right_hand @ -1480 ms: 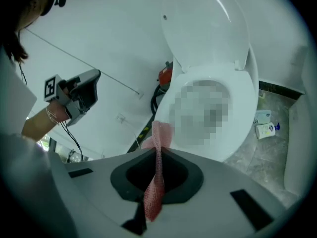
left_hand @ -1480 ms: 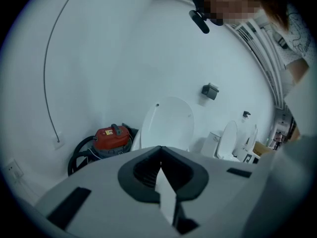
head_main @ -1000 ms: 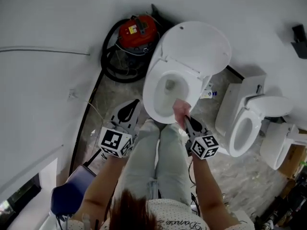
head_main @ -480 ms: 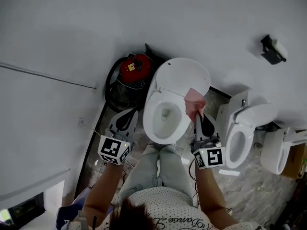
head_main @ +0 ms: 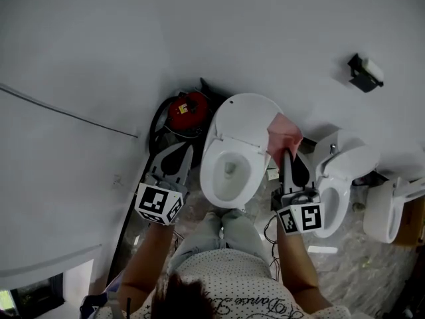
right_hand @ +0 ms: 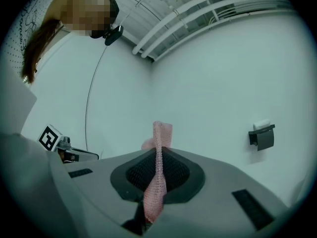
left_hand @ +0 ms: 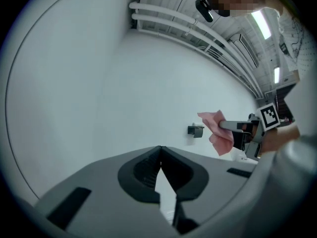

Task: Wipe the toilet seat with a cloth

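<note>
Cloth (head_main: 284, 134) now off the seat (head_main: 208, 178), raised beside the lid (head_main: 249, 118), well clear of the rim. Still pinched in right gripper (head_main: 286, 153). Left gripper (head_main: 178, 153) closed on nothing, left of the bowl. Probably wipe pass finished or paused.

We are standing on a marbled floor (head_main: 352, 274) carrying the open toilet (head_main: 207, 178), a second toilet (head_main: 352, 161) and a red vacuum (head_main: 188, 110).

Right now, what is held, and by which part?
The right gripper is shut on the pink cloth, pinched along one fold, the rest sticking past the tips. The left gripper holds nothing.
</note>
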Tool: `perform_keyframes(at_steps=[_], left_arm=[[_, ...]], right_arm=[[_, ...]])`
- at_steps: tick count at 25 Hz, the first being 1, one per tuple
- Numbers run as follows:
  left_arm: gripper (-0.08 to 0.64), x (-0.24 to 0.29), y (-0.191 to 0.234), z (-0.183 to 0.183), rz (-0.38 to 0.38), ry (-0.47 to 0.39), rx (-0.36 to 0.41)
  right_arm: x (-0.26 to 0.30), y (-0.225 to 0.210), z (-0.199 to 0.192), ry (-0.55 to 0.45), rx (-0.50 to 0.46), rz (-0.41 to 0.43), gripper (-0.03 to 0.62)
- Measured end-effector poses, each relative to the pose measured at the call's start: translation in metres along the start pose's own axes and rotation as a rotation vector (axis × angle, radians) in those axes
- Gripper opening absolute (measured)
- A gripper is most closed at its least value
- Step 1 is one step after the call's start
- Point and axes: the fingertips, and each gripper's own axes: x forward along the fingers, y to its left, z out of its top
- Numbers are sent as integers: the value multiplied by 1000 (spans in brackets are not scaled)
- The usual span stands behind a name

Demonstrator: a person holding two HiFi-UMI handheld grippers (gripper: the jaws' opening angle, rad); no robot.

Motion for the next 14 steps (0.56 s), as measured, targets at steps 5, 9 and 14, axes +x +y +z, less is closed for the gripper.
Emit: perform_keyframes(at_steps=[5, 9, 14], left_arm=[[3, -2, -5, 19, 2, -34, 19], [3, -4, -8, 22, 8, -43, 26], [3, -7, -14, 19, 7, -40, 18]], right_arm=[[3, 3, 11, -26, 8, -7, 26], [7, 10, 15, -49, 23, -7, 31], [3, 22, 13, -29, -51, 18, 32]])
